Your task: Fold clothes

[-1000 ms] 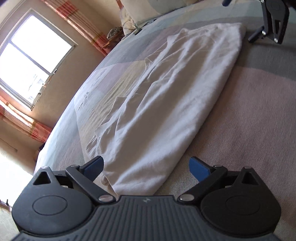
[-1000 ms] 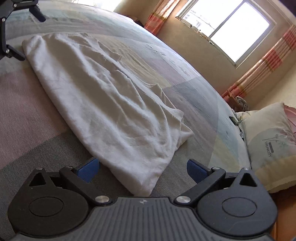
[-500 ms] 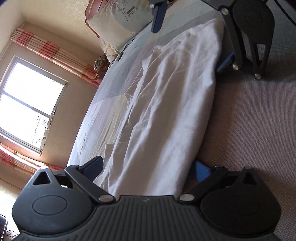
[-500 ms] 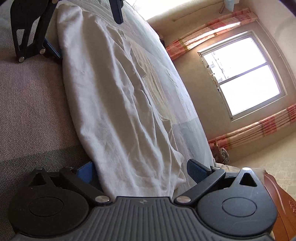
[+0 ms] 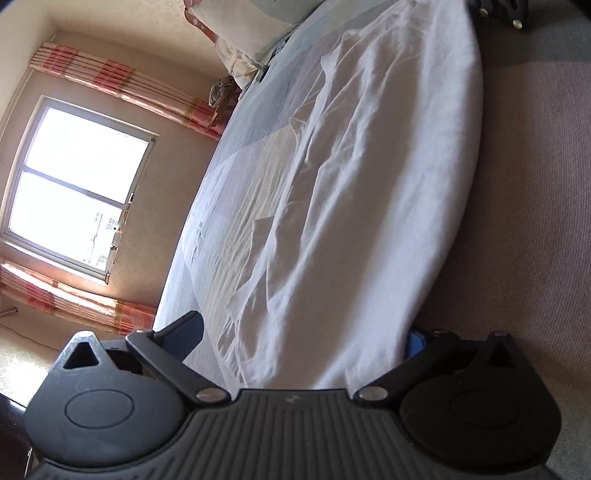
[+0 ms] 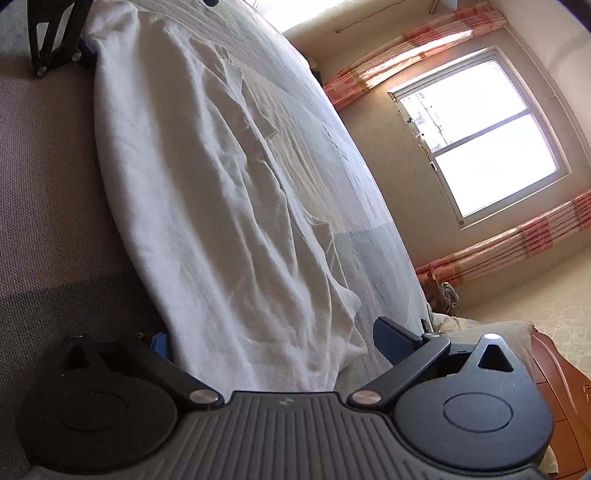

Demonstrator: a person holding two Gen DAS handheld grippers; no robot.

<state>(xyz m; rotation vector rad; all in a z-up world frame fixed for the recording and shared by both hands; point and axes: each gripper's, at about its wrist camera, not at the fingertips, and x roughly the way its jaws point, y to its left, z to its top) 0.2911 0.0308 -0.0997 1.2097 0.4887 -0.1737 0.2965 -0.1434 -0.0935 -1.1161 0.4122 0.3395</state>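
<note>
Left gripper (image 5: 306,332): jaws wide, straddling near end of white garment (image 5: 369,184); cloth lies between fingers, not pinched. Right gripper (image 6: 273,343): jaws wide too, straddling opposite end. Garment lies on bed (image 5: 517,184), folded into long narrow strip, wrinkled; long axis runs straight from one gripper to other, along bed's near edge. Loose flaps stick out on window side. Beyond: pillow (image 5: 236,18) at headboard end, window (image 6: 480,136), striped curtains (image 6: 406,51).
</note>
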